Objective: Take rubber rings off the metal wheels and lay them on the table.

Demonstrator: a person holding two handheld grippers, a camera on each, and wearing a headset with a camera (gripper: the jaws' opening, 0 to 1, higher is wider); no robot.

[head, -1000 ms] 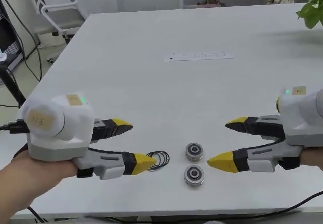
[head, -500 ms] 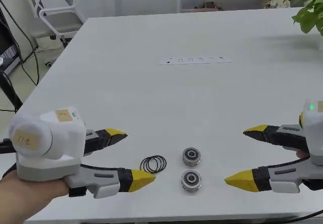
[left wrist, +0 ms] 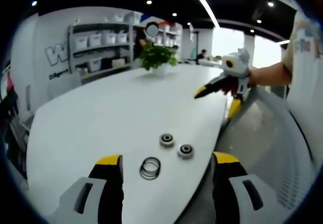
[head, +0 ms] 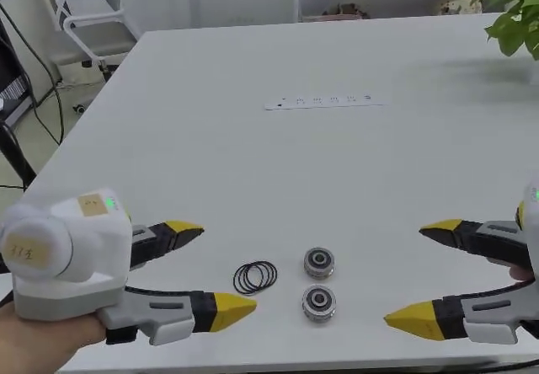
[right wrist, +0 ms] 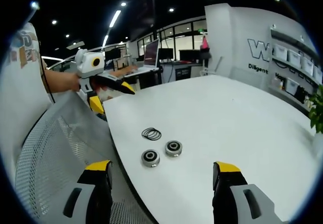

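rubber rings [head: 255, 277]: loose pile on tabletop [head: 337, 163], just left of two metal wheels [head: 319, 263], seemingly the lay-down spot. left tool [head: 226, 269], right tool [head: 406, 274]: both wide, empty, flanking the parts, likely to avoid disturbing them.

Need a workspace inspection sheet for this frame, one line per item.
Surface: white table, no spills seen.
Job's things: far wheel and near wheel close together near the front edge; rubber rings in a loose pile on the table to their left.
Clutter: white strip at mid-table.
Grippers: left gripper and right gripper open, holding nothing, flanking the wheels.
Cables: black cables beyond the table's left side.
Surroundings: chair, plant, shelves.
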